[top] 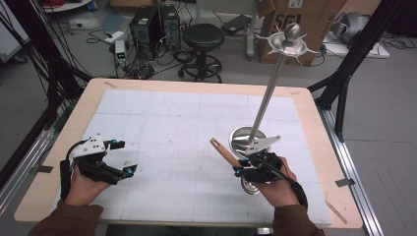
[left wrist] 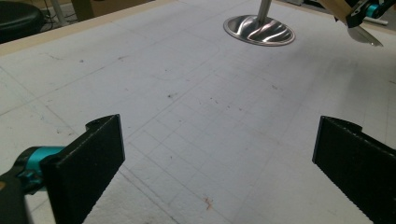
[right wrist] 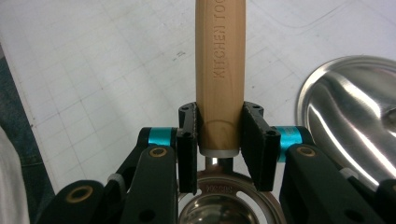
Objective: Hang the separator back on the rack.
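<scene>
My right gripper [top: 239,167] [right wrist: 219,135] is shut on the wooden handle [top: 223,152] [right wrist: 219,60] of a kitchen utensil, close to where the wood meets the metal. The handle points up and to the left, and the utensil's round metal head [top: 250,186] [right wrist: 224,205] hangs just below the jaws, above the mat. In the left gripper view the handle [left wrist: 338,7] is at the top right corner. My left gripper [top: 126,157] [left wrist: 219,158] stays over the left of the mat, open wide with nothing between its jaws.
A metal stand with a round base [top: 246,139] [left wrist: 259,30] [right wrist: 355,107], a tall pole [top: 268,98] and a hooked top [top: 290,42] rises just behind the right gripper. A white gridded mat [top: 187,128] covers the wooden table. A stool [top: 203,37] and computers stand beyond the far edge.
</scene>
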### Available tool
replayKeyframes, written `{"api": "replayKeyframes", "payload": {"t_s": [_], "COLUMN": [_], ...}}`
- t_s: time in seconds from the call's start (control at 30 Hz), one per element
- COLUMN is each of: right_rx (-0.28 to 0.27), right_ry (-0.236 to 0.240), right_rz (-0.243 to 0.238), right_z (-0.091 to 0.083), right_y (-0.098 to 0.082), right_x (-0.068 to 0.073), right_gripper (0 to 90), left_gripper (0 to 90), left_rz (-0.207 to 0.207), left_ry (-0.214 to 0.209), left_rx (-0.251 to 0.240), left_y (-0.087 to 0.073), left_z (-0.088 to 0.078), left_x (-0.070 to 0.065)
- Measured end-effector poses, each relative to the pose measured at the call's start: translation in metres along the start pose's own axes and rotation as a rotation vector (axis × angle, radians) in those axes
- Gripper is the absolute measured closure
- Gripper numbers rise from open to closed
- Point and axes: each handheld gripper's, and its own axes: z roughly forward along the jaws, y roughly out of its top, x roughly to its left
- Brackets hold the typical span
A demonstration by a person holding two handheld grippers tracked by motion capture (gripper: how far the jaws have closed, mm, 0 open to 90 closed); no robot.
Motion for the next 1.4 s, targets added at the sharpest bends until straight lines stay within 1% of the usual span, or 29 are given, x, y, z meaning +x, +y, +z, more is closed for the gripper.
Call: {"api": "replayKeyframes", "payload": {"t_s": [0.03, 0.07, 0.3, 0.4, 0.53, 0.67, 0.8, 0.87, 0.93, 0.97, 1.13, 1.27, 1.4], "right_rx": [-0.007, -0.014, -0.055, -0.081, -0.119, -0.161, -0.178, -0.178, -0.207, -0.207, -0.245, -0.259, -0.285], "right_ry": [-0.006, -0.012, -0.014, -0.015, -0.017, -0.028, -0.027, -0.029, -0.032, -0.032, -0.051, -0.068, -0.086], "right_rz": [-0.005, 0.005, 0.009, 0.006, 0.015, 0.013, 0.011, 0.013, 0.007, 0.007, -0.003, -0.003, -0.004], "right_z": [-0.001, -0.002, -0.012, -0.017, -0.027, -0.036, -0.043, -0.045, -0.051, -0.051, -0.065, -0.076, -0.088], "right_y": [0.0, -0.001, -0.004, -0.004, -0.006, -0.008, -0.008, -0.007, -0.005, -0.005, -0.001, 0.001, 0.003], "right_x": [-0.001, -0.001, -0.006, -0.007, -0.009, -0.013, -0.014, -0.014, -0.014, -0.014, -0.016, -0.02, -0.024], "right_gripper": [68.8, 68.8, 68.8, 68.9, 68.8, 68.8, 68.8, 68.8, 68.8, 68.8, 68.8, 68.8, 68.8], "left_gripper": [2.7, 2.7, 2.7, 2.7, 2.7, 2.7, 2.7, 2.7, 2.7, 2.7, 2.7, 2.7, 2.7], "left_rz": [0.0, -0.002, -0.004, 0.002, -0.002, -0.001, -0.003, -0.011, -0.008, -0.008, -0.01, -0.01, -0.009], "left_ry": [0.0, -0.003, -0.01, -0.023, -0.018, -0.018, -0.014, -0.015, -0.015, -0.015, -0.018, -0.016, -0.016], "left_rx": [0.0, -0.004, -0.009, -0.012, -0.011, -0.013, -0.014, -0.028, -0.023, -0.023, -0.025, -0.025, -0.024], "left_y": [0.0, 0.0, 0.0, 0.0, 0.0, 0.0, 0.001, 0.001, 0.001, 0.001, 0.001, 0.001, 0.001], "left_z": [0.0, 0.0, 0.0, 0.0, -0.001, -0.001, -0.002, -0.005, -0.005, -0.005, -0.004, -0.004, -0.004], "left_x": [0.0, 0.0, 0.001, 0.001, 0.001, 0.001, 0.002, 0.003, 0.003, 0.003, 0.002, 0.003, 0.002]}}
